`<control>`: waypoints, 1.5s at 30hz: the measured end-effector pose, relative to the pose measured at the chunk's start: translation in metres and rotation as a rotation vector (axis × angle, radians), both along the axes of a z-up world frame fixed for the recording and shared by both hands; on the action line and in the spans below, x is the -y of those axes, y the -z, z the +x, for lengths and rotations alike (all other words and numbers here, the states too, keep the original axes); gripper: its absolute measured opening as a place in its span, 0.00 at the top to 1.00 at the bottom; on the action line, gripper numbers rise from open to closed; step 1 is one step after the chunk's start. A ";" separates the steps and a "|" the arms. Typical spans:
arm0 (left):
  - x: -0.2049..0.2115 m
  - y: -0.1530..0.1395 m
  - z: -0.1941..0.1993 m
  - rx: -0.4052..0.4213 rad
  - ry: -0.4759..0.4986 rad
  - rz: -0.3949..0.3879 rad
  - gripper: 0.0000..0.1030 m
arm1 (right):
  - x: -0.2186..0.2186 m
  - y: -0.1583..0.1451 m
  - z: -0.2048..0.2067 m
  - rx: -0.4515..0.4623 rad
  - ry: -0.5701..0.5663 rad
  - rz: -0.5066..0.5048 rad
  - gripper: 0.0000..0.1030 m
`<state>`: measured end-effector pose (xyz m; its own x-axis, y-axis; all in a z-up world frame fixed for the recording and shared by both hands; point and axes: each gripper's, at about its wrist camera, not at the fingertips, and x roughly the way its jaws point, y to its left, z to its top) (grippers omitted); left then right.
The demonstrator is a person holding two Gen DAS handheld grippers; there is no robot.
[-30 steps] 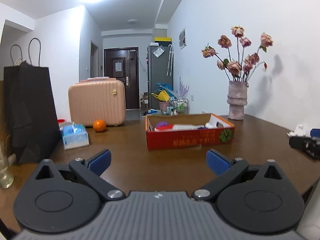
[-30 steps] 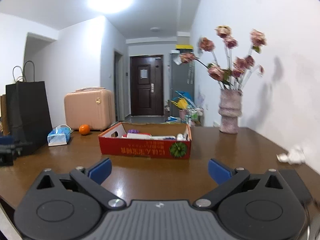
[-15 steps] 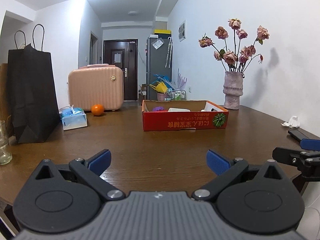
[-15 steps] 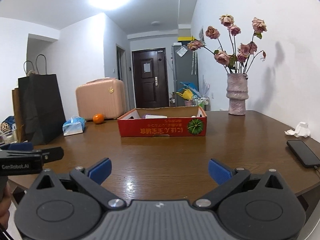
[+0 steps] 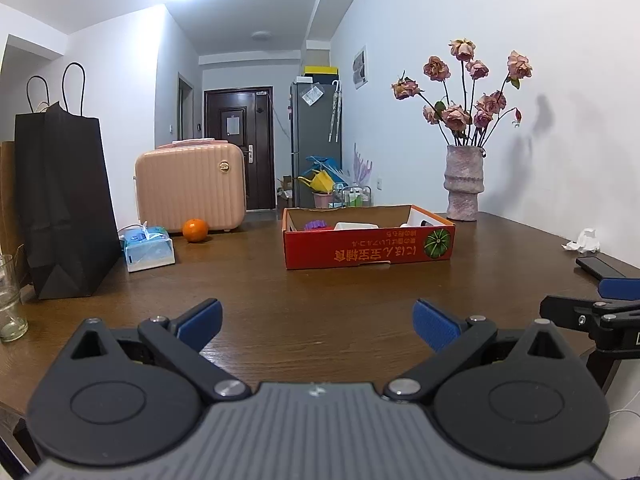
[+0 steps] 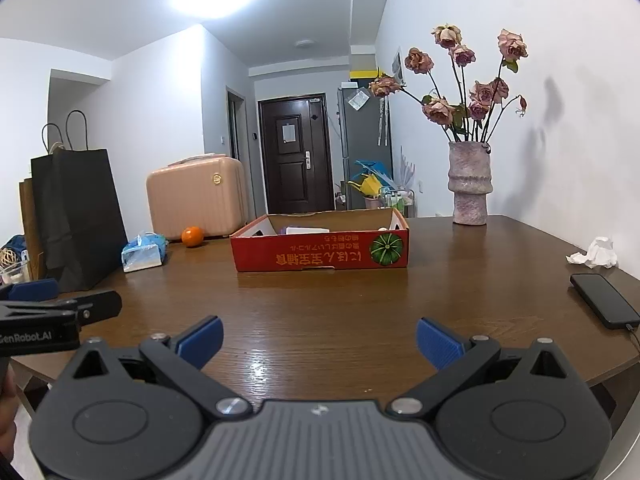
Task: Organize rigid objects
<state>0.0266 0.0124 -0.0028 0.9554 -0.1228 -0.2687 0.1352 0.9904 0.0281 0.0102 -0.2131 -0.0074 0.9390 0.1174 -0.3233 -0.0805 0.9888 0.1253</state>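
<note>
I hold the left gripper (image 5: 316,322) and the right gripper (image 6: 318,338) low over the near edge of the table (image 6: 340,300), side by side, both with the blue pads spread wide and nothing between them. Straight ahead of both, well apart from the pads, stands the red cardboard box (image 5: 368,246). Inside it I can see a purple thing (image 5: 314,225) and a white flat thing (image 5: 356,226), but the box wall hides most of them, so I cannot tell what they are.

Ahead and to the left lie an orange (image 5: 195,230) and a tissue pack (image 5: 148,247); to the right of the right gripper lies a phone (image 6: 604,300) with a cable.

This scene fits two stages: the rigid things are already gathered in the box, or they wait there to be taken out. So I judge only this: to work well I must bring one gripper higher over the box to see its contents from above before any grasp, and keep the pads wide.
</note>
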 end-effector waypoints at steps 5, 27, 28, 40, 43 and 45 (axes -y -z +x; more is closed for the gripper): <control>0.001 0.000 0.001 0.001 0.003 0.001 0.00 | 0.000 0.000 0.000 0.001 0.000 -0.003 0.00; 0.001 -0.001 0.001 -0.005 0.006 0.004 0.00 | 0.003 0.000 -0.001 0.008 0.009 0.009 0.00; 0.001 -0.001 0.000 -0.005 0.006 0.004 0.00 | 0.003 0.000 -0.001 0.008 0.009 0.009 0.00; 0.003 -0.001 0.000 0.000 0.007 0.006 0.00 | 0.003 0.002 0.000 -0.007 0.015 0.009 0.00; 0.004 -0.002 -0.001 0.006 0.011 0.004 0.00 | 0.004 0.001 0.001 -0.006 0.018 0.010 0.00; 0.004 -0.002 -0.001 0.007 0.015 0.006 0.00 | 0.004 0.001 0.001 -0.007 0.019 0.012 0.00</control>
